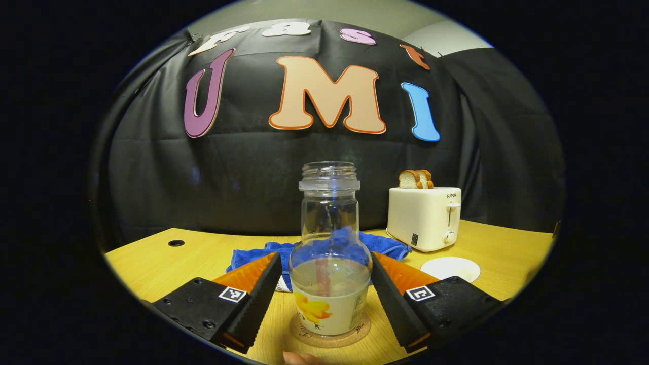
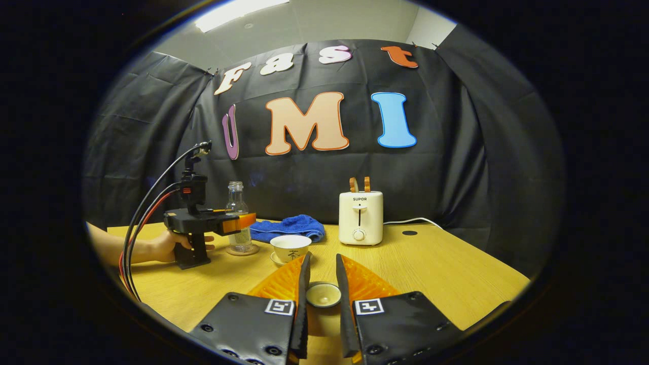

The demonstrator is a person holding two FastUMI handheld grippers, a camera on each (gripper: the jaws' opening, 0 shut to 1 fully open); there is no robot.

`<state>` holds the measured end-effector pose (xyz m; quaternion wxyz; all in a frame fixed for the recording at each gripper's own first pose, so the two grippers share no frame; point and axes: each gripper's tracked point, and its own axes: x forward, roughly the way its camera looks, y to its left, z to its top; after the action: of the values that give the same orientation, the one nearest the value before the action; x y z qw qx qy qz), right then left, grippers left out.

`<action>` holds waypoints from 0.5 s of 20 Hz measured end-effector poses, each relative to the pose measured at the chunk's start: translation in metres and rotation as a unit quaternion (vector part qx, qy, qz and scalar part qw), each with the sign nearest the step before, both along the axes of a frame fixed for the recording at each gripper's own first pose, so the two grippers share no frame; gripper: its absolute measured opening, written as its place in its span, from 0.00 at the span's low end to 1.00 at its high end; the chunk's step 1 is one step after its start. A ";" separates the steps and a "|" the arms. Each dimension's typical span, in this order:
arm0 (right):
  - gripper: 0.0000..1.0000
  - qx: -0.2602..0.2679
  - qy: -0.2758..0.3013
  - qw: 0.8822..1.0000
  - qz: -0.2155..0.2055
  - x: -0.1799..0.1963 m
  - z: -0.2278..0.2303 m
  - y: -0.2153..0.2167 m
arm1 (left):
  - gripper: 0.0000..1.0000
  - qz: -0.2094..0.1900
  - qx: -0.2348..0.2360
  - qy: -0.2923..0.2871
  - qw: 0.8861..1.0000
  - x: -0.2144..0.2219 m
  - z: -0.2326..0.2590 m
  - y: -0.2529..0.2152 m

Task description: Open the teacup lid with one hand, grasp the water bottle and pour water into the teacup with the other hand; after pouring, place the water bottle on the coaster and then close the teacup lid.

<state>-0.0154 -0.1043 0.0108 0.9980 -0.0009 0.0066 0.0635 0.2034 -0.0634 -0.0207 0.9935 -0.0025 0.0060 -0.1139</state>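
A clear glass water bottle (image 1: pixel 329 218), uncapped and holding a little liquid, stands upright on the cork coaster (image 1: pixel 355 334). My left gripper (image 1: pixel 325 257) is open with one finger on each side of the bottle's lower body, close to the glass but not squeezing it. In the right gripper view that gripper (image 2: pixel 243 221) is at the left, held by a hand (image 2: pixel 167 246), with the bottle (image 2: pixel 235 195) and coaster (image 2: pixel 242 250). The uncovered teacup (image 2: pixel 290 247) sits on its saucer mid-table. My right gripper (image 2: pixel 322 257) is shut on the small round teacup lid (image 2: pixel 323 294), just above the table.
A white toaster (image 2: pixel 360 218) with bread in its slots stands at the back, its cord trailing right. A blue cloth (image 2: pixel 289 227) lies behind the teacup. The left gripper's cables (image 2: pixel 139 218) hang at the left. A cable hole (image 2: pixel 408 233) is in the tabletop.
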 end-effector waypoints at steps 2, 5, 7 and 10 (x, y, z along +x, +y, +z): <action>0.29 0.000 0.000 1.000 0.000 0.000 0.000 0.000 | 0.98 -0.001 -0.001 -0.001 1.000 -0.006 0.001 0.001; 0.29 0.000 0.000 1.000 0.000 0.000 0.000 0.000 | 0.98 -0.002 -0.001 0.000 1.000 -0.016 0.000 0.004; 0.29 0.000 0.000 1.000 0.000 0.000 0.000 0.000 | 0.98 -0.003 -0.001 0.000 1.000 -0.027 0.001 0.007; 0.29 0.000 0.000 1.000 0.000 0.000 0.000 0.000 | 0.98 0.002 -0.001 0.000 1.000 -0.044 0.001 0.014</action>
<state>-0.0150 -0.1045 0.0107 0.9979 -0.0008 0.0068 0.0637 0.1597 -0.0498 -0.0195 0.9937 -0.0033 0.0059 -0.1115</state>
